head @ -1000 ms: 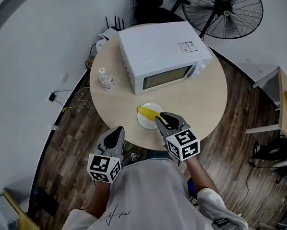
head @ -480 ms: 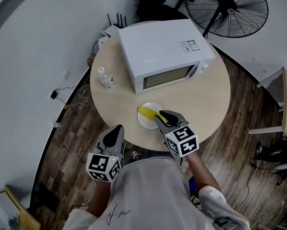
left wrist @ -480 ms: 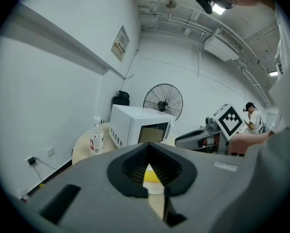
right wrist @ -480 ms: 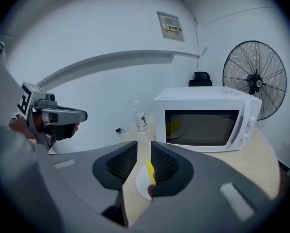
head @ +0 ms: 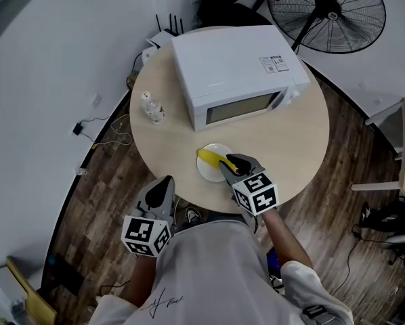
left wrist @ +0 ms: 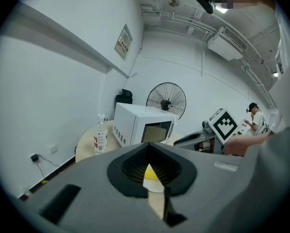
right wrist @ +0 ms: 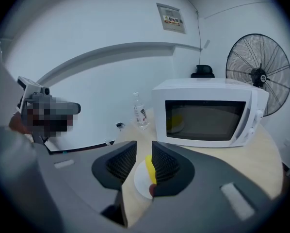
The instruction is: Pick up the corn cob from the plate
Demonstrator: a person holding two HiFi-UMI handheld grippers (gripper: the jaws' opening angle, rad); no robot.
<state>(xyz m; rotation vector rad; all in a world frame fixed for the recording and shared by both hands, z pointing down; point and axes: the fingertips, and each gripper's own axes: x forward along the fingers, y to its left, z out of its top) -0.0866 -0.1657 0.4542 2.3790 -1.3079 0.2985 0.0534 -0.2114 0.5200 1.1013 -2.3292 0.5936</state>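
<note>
Hovering now with the right gripper [head: 230,162] over the white plate [head: 206,172], near the six o'clock edge of the round table [head: 297,141]. Spread apart at the jaws, and just been opening wider. Framing the yellow corn cob [head: 209,158] in that gap, close by the right jaw, unpinched, lying on the plate at six o'clock from the microwave [head: 233,66]. Waiting at eight o'clock, off the table, with the left gripper [head: 166,183], shut tip to tip.

Soft, even indoor light — fisheye edges bend and darken.
</note>
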